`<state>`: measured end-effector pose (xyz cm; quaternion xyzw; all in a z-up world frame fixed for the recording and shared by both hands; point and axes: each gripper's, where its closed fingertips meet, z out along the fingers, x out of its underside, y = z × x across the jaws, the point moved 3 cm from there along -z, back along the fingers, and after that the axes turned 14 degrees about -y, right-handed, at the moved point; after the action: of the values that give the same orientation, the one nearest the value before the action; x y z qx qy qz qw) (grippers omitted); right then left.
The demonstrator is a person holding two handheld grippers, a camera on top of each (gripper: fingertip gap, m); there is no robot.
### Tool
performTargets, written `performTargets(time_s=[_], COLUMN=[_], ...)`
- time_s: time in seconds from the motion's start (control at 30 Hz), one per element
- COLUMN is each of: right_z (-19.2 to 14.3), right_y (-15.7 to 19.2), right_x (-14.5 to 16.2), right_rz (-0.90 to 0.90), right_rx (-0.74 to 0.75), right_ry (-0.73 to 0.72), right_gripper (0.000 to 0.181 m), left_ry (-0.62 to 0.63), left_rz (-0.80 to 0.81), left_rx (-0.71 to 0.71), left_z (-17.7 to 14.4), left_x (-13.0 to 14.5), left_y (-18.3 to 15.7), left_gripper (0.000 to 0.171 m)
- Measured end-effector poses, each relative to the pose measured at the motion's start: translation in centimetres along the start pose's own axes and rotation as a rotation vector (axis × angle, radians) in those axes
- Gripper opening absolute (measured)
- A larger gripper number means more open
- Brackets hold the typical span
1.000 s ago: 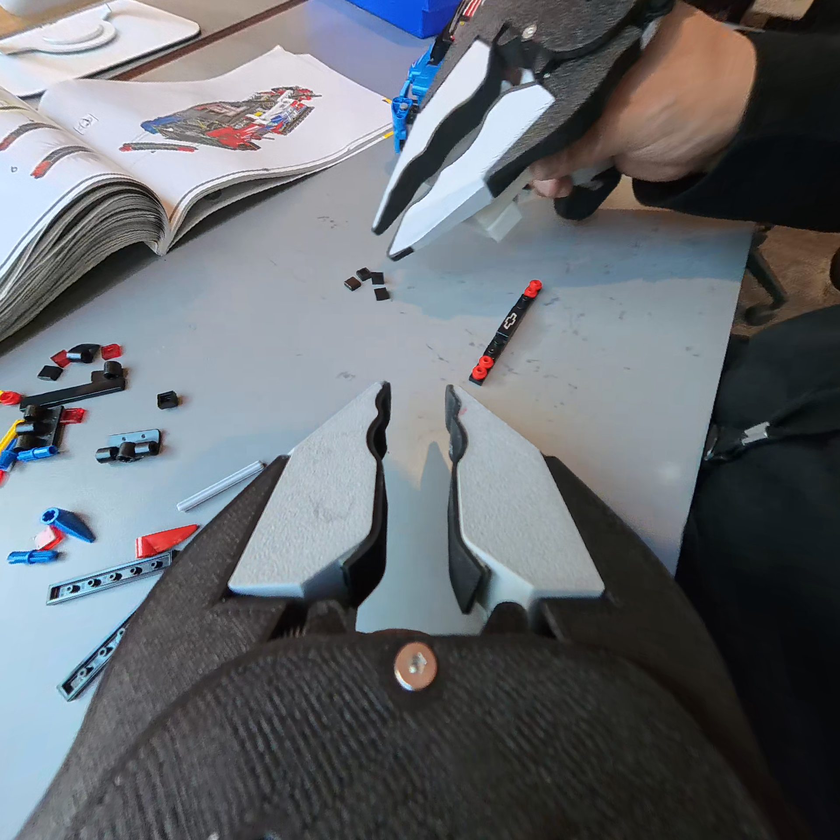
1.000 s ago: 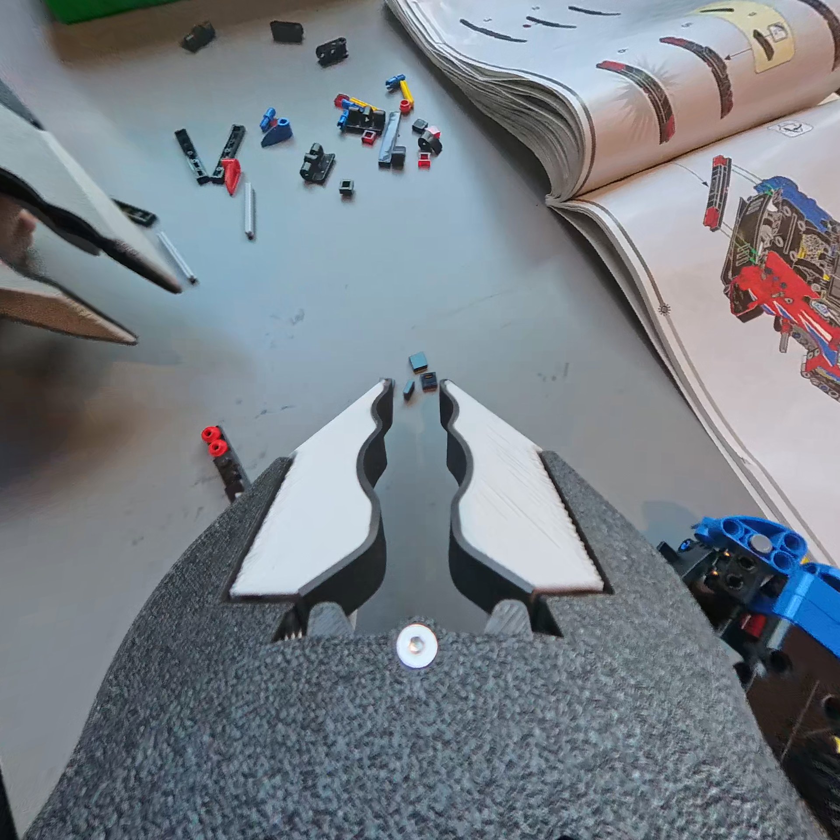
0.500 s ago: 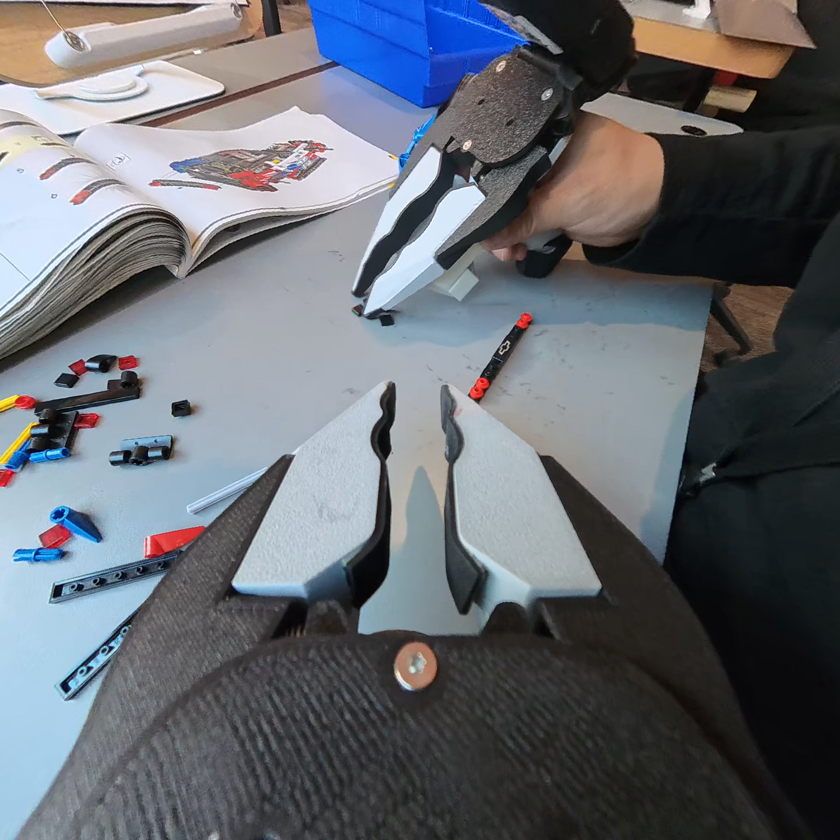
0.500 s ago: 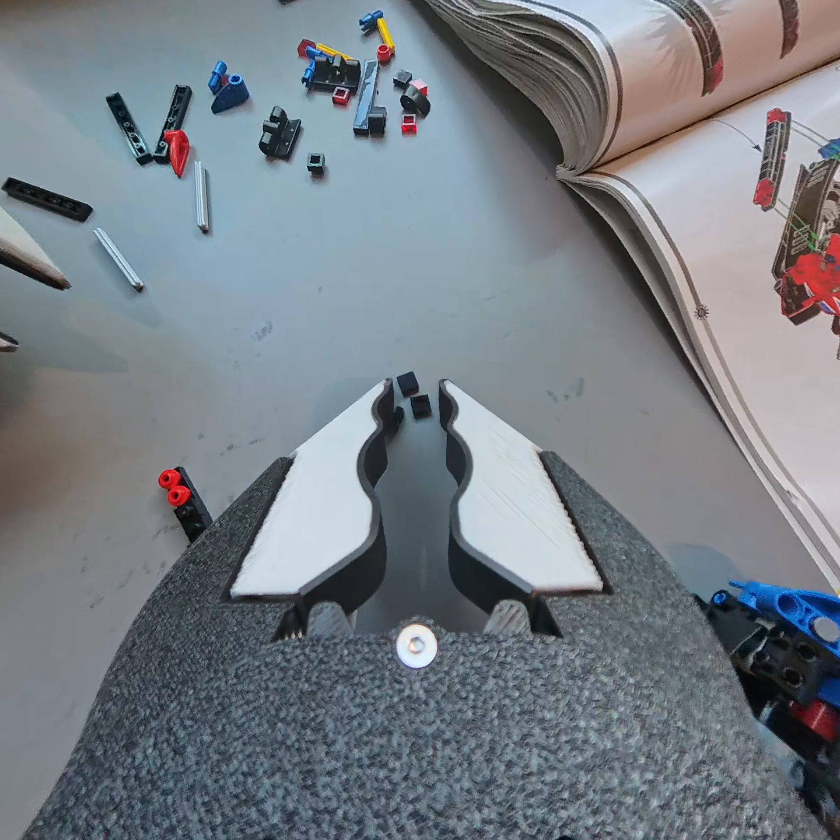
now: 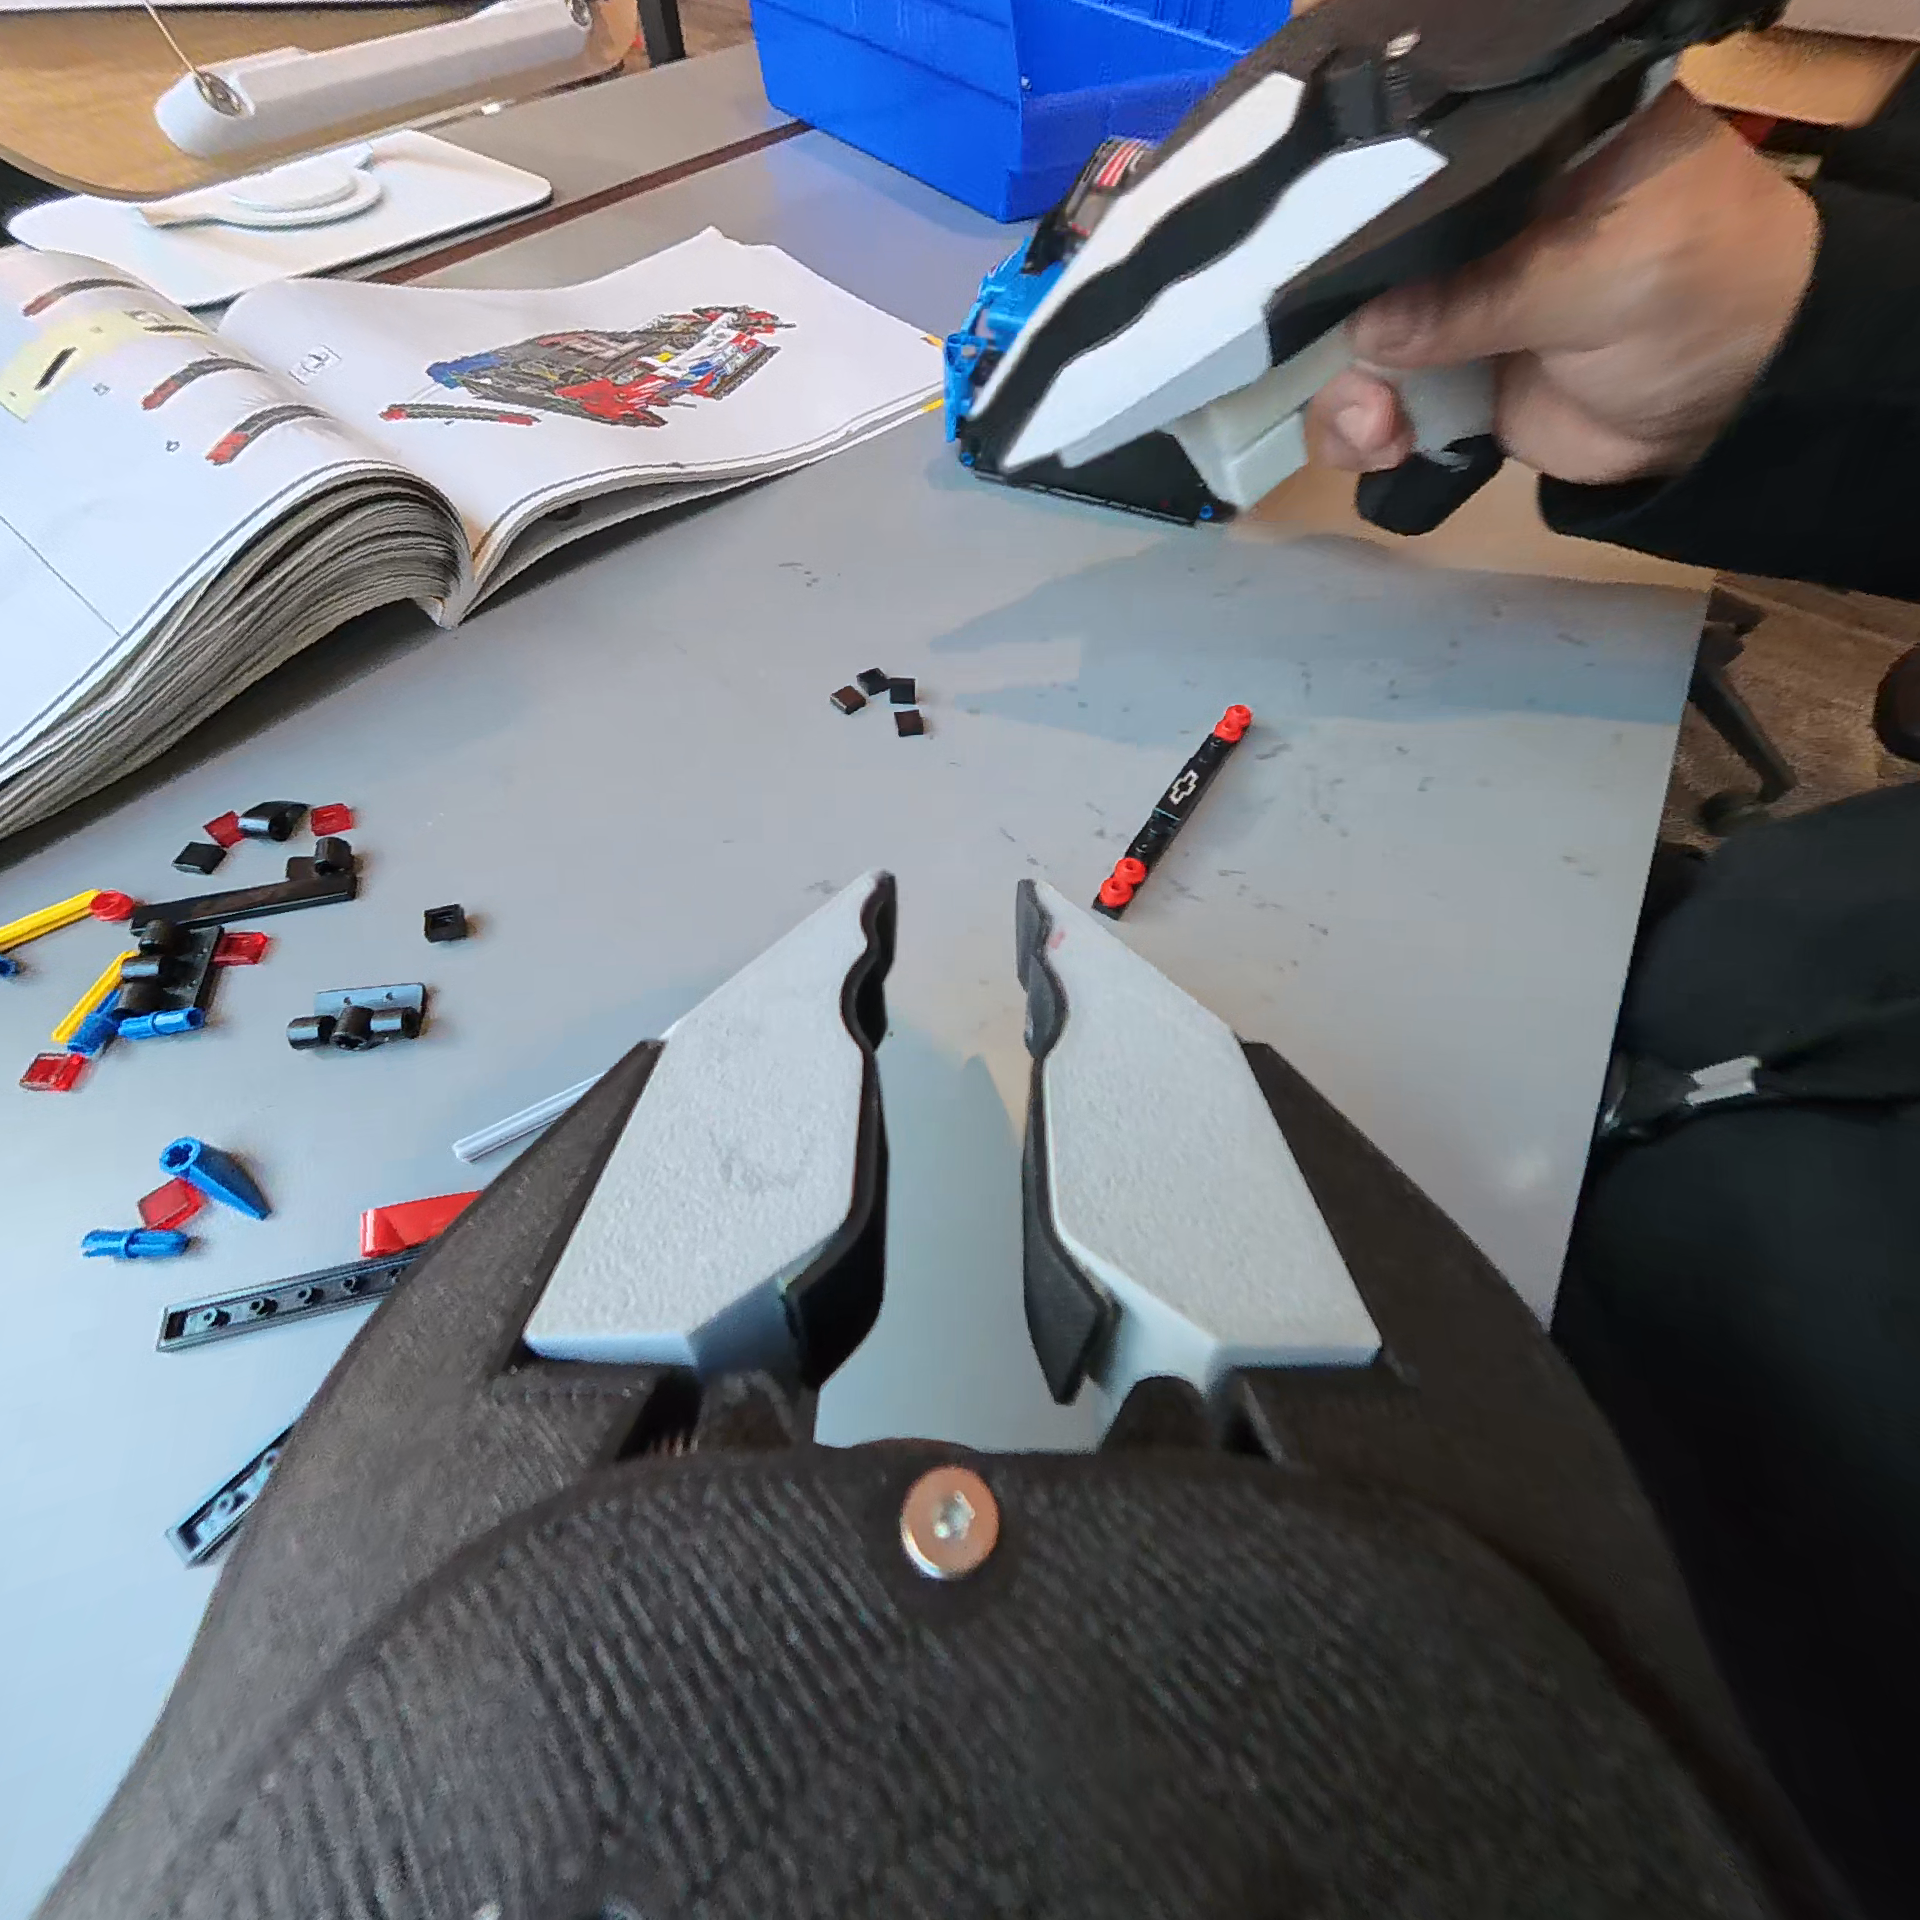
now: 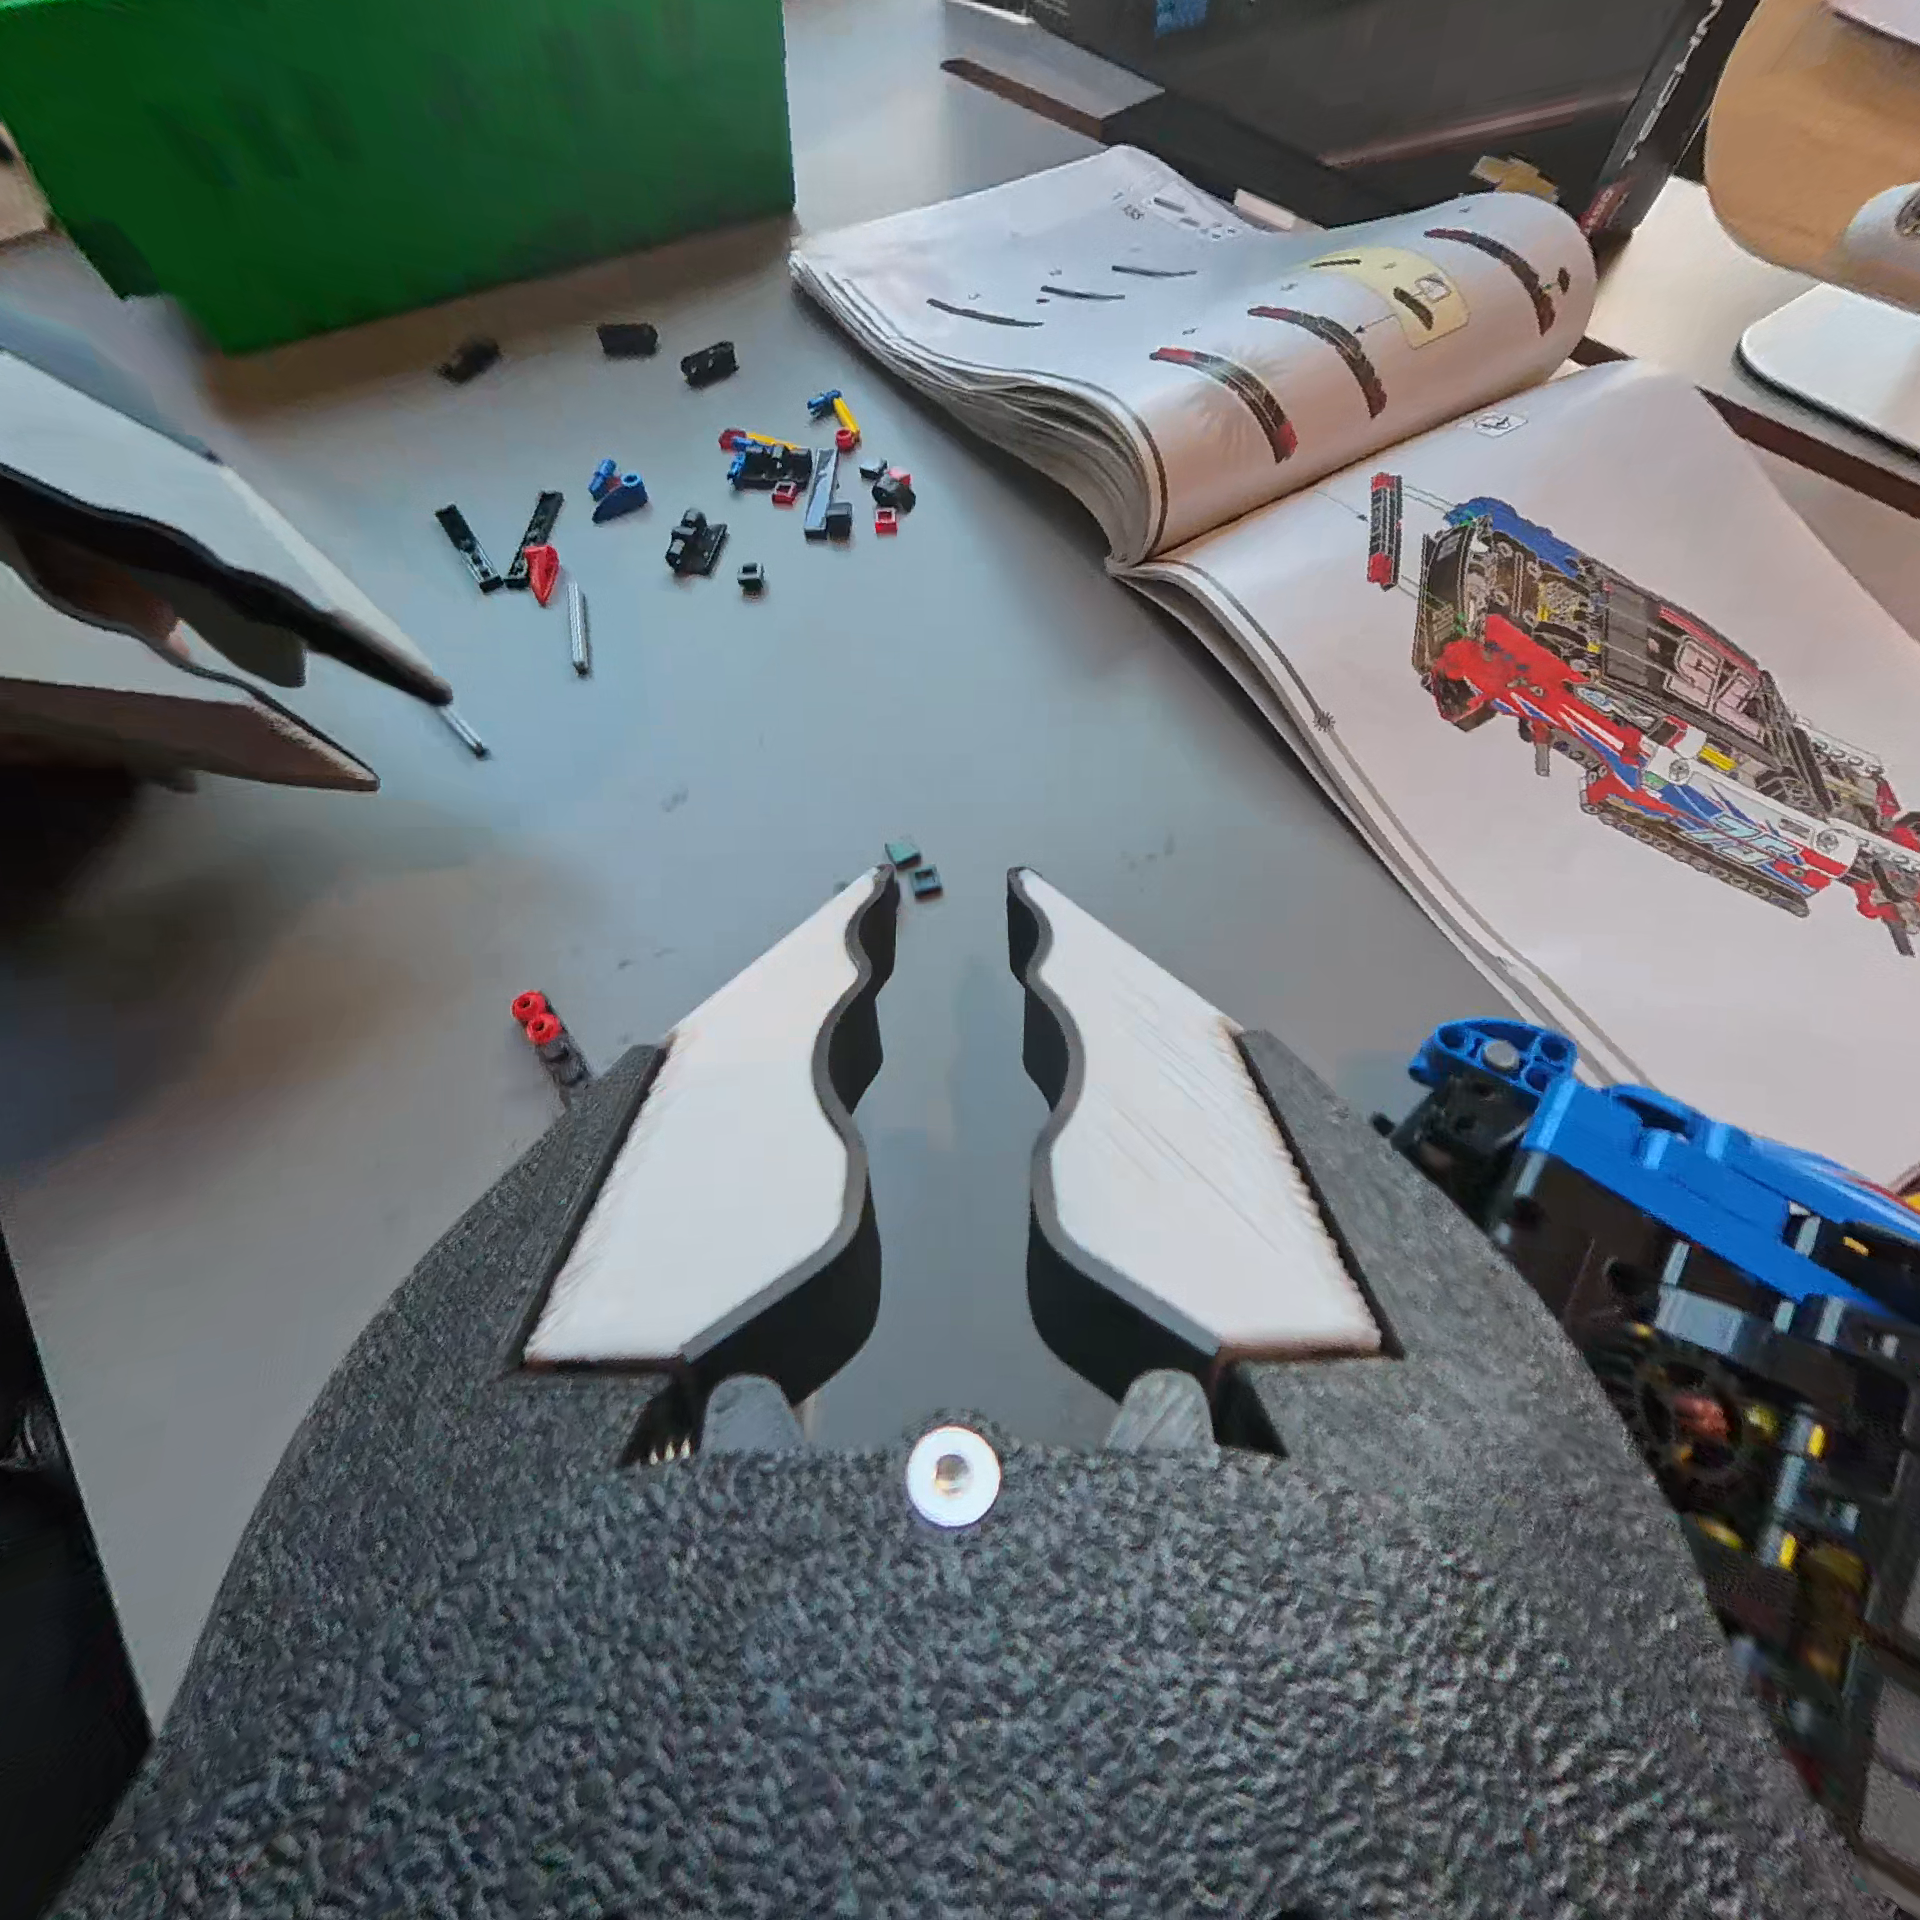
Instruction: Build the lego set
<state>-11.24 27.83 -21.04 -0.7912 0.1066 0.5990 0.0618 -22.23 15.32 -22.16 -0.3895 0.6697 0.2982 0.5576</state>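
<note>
My left gripper (image 5: pixel 954 894) is open and empty, low over the grey table (image 5: pixel 665 790). My right gripper (image 6: pixel 948 878) is open and empty, raised above the table; it also shows in the left wrist view (image 5: pixel 992 442) at the upper right, held by a hand. Several small black tiles (image 5: pixel 883 701) lie loose between the grippers and sit just past the right fingertips (image 6: pixel 914 868). A black strip with red pins (image 5: pixel 1174 810) lies right of the left gripper and shows partly in the right wrist view (image 6: pixel 545 1039). The blue and black car model (image 6: pixel 1662 1247) stands beside the right gripper.
An open instruction book (image 5: pixel 416 416) lies at the back left. Several loose pieces (image 5: pixel 208 987) are scattered left of the left gripper. A blue bin (image 5: pixel 987 94) and a green box (image 6: pixel 416 156) stand at the table's far sides. The table edge (image 5: pixel 1621 987) is at the right. My right fingertips sit around 15 centimeters from my left ones.
The right gripper dipped its tips to the black tiles, then lifted up and back, still empty. The tiles lie where they were. The left gripper has hardly moved.
</note>
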Motion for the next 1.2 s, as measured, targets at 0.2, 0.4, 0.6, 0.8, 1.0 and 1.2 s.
performTargets(time_s=[0.2, 0.4, 0.6, 0.8, 1.0, 1.2], right_z=[-2.1, -3.5, -3.8, -3.6, -3.7, -3.8], right_y=[0.4, 0.5, 1.2, 1.5, 1.3, 1.2], right_x=[1.2, 2.6, 3.8, 4.0, 3.8, 3.6], right_rz=[0.054, 0.062, 0.061, 0.033, 0.063, 0.106], right_rx=[0.001, 0.013, -0.009, -0.025, -0.028, -0.055], right_ry=[-0.018, -0.001, 0.019, 0.039, 0.020, 0.003], right_gripper=[0.020, 0.020, 0.019, 0.019, 0.019, 0.019], left_ry=[-0.035, 0.005, 0.138, 0.322, 0.461, 0.540], left_rz=[-0.047, -0.113, -0.080, 0.105, 0.181, 0.203], left_rx=[-0.089, -0.243, -0.242, -0.143, -0.091, -0.065], left_z=[-1.1, -4.7, -5.9, -0.9, 1.9, 2.7], left_x=[-0.2, -0.1, -1.2, -0.2, 1.2, 2.5], left_y=[0.8, 4.3, 8.9, 13.7, 15.7, 15.9], left_gripper=[0.024, 0.031, 0.017, 0.009, 0.010, 0.002])
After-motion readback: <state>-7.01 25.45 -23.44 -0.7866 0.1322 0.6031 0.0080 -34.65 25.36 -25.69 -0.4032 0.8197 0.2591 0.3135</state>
